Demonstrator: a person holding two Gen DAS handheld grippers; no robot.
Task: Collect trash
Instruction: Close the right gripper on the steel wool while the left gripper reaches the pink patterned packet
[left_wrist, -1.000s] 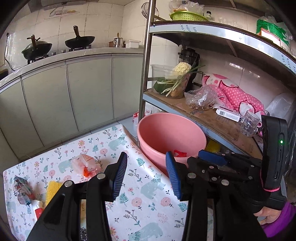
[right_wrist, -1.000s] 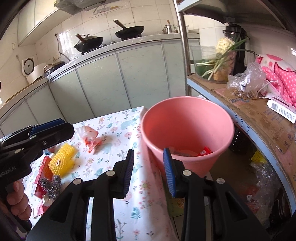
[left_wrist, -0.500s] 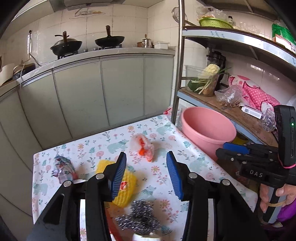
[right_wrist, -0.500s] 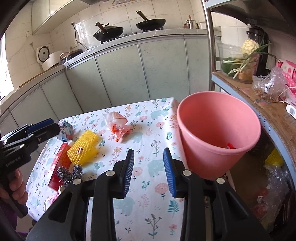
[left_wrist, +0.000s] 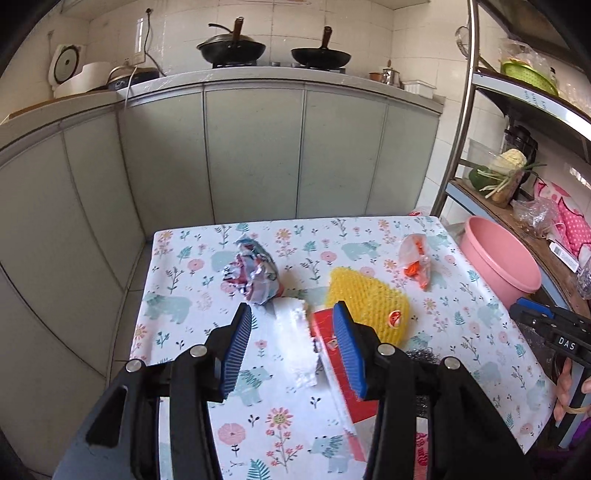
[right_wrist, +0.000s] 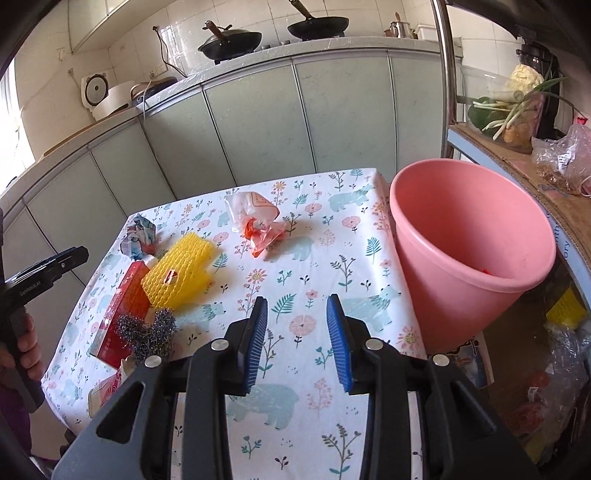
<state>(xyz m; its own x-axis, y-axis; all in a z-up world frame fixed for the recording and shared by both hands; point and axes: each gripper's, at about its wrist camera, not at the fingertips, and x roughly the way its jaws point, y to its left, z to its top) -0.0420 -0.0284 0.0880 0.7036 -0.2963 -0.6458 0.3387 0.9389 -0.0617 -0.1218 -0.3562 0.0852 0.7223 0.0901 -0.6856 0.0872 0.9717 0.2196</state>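
The left tool (left_wrist: 291, 347) has swung from the bucket (left_wrist: 502, 262) back over the worktop (left_wrist: 184, 310), jaws apart and empty, above white wrapper (left_wrist: 295, 332). Right tool (right_wrist: 297, 339) hangs empty, narrower. Next pickup looks imminent.

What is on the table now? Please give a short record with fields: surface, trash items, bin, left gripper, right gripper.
surface: table with floral cloth
trash items: yellow mesh sponge; crumpled orange-white wrapper; crumpled foil wrapper; white paper scrap; red packet; steel wool
bin: pink bucket beside the table's right edge, something red inside
left gripper: open, empty, above the white paper scrap
right gripper: open, empty, above bare cloth
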